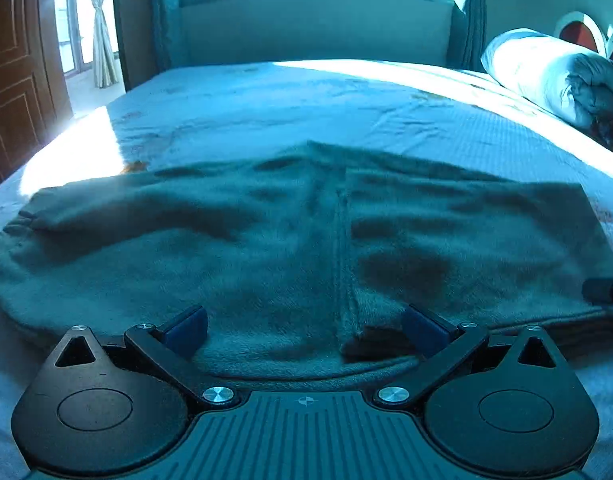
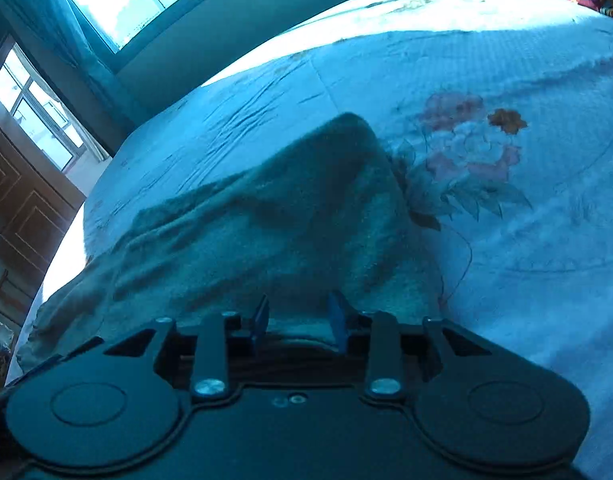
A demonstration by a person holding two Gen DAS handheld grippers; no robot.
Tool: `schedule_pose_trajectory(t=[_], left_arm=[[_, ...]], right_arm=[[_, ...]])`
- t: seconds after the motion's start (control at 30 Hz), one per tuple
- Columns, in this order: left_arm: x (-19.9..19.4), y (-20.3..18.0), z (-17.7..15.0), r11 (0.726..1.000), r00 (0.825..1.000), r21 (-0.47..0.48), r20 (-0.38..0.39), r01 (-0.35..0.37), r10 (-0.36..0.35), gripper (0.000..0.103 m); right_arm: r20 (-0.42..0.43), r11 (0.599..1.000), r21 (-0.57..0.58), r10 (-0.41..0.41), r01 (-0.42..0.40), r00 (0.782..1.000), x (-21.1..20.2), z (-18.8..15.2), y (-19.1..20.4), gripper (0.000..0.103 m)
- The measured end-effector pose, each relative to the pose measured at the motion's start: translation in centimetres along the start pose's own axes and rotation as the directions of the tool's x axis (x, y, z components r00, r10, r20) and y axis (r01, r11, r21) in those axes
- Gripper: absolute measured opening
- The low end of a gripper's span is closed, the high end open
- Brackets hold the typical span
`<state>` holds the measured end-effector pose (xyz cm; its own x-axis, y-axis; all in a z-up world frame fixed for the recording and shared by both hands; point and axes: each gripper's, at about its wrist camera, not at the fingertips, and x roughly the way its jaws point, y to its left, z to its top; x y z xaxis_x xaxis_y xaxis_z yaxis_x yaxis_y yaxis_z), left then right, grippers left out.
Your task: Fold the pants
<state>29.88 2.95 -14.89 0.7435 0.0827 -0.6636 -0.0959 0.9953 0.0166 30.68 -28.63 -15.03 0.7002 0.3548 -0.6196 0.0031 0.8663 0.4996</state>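
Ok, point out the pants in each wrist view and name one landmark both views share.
Left wrist: the pants spread across the middle of the picture, just beyond the left gripper.
Right wrist: the pants run from centre to lower left, their edge between the right gripper fingers.
Shared landmark: the brown wooden door, at left in both.

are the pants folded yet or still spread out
Spread out, it seems: the pants lie wide and flat across the bed, center seam showing, no layer visibly doubled over.
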Motion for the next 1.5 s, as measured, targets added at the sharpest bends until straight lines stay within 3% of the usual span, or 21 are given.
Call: schedule_pose_trajectory(t=[0.1, 0.13, 0.23, 0.3, 0.4, 0.5, 0.7, 0.8, 0.9, 1.03, 1.17, 1.23, 1.47, 1.5], left_arm=[[-0.2, 0.2, -0.5, 1.000, 1.000, 0.003, 0.018, 0.010, -0.010, 0.103], [-0.3, 0.1, -0.6, 1.000, 1.000, 0.006, 0.021, 0.010, -0.010, 0.103], [-0.6, 0.0, -0.6, 1.000, 1.000, 0.017, 0.019, 0.009, -0.009, 0.103], [-0.6, -0.1, -0.6, 1.000, 1.000, 0.020, 0.015, 0.008, -0.008, 0.103], [-0.8, 0.2, -0.5, 1.000, 1.000, 0.029, 0.014, 0.011, -0.011, 0.103], [-1.2, 0.5, -0.7, 0.999, 1.000, 0.034, 0.026, -0.006, 0.005, 0.103], [-2.9, 3.7, -1.6, 0.990, 0.990, 0.069, 0.071, -0.127, 0.122, 0.103], [-4.5, 8.2, -1.8, 0.980, 0.977, -0.008, 0.077, -0.197, 0.197, 0.103], [-5.6, 13.6, -2.3, 0.962, 0.970, -0.155, 0.064, -0.223, 0.235, 0.103], [-5.6, 20.8, -3.3, 0.906, 0.984, -0.401, 0.055, -0.134, 0.170, 0.103], [-1.8, 26.2, -3.3, 0.844, 0.996, -0.537, 0.059, -0.019, 0.060, 0.103], [0.4, 27.9, -3.2, 0.828, 0.999, -0.561, 0.042, 0.014, 0.011, 0.103], [4.9, 30.6, -2.8, 0.775, 0.987, -0.615, 0.146, 0.145, -0.068, 0.102], [4.8, 30.5, -2.9, 0.778, 0.987, -0.613, 0.151, 0.139, -0.058, 0.064]], right_arm=[[0.125, 1.000, -0.027, 0.011, -0.007, 0.992, -1.2, 2.4, 0.2, 0.030], [0.131, 1.000, -0.021, 0.009, -0.007, 0.991, -0.7, 3.7, 0.2, 0.032], [0.096, 1.000, 0.017, 0.011, -0.012, 0.995, 2.6, 7.0, -0.4, 0.032], [-0.001, 0.995, 0.097, -0.001, 0.001, 1.000, 6.2, 8.2, -2.3, 0.029], [0.001, 0.981, 0.186, 0.060, -0.059, 0.998, 6.2, 8.3, -4.3, 0.022], [0.101, 0.981, 0.178, 0.058, -0.075, 0.993, 2.7, 7.2, -4.9, 0.033], [0.150, 0.987, 0.109, 0.103, -0.120, 0.983, -3.4, 2.7, -5.4, 0.034], [0.165, 0.986, 0.075, 0.134, -0.148, 0.977, -5.1, 0.7, -4.5, 0.036], [0.160, 0.987, 0.034, 0.148, -0.155, 0.976, -5.5, -0.1, -2.8, 0.042], [0.125, 0.985, -0.015, 0.170, -0.170, 0.977, -5.2, -0.7, -0.2, 0.044], [0.105, 0.984, -0.035, 0.179, -0.176, 0.978, -4.9, -1.2, 1.7, 0.044], [0.101, 0.985, -0.051, 0.168, -0.163, 0.981, -4.7, -1.3, 2.5, 0.044], [0.080, 0.978, -0.196, 0.091, -0.073, 0.993, -2.7, -2.4, 6.9, 0.050], [0.081, 0.971, -0.233, 0.080, -0.060, 0.994, -2.2, -2.8, 7.9, 0.051]])
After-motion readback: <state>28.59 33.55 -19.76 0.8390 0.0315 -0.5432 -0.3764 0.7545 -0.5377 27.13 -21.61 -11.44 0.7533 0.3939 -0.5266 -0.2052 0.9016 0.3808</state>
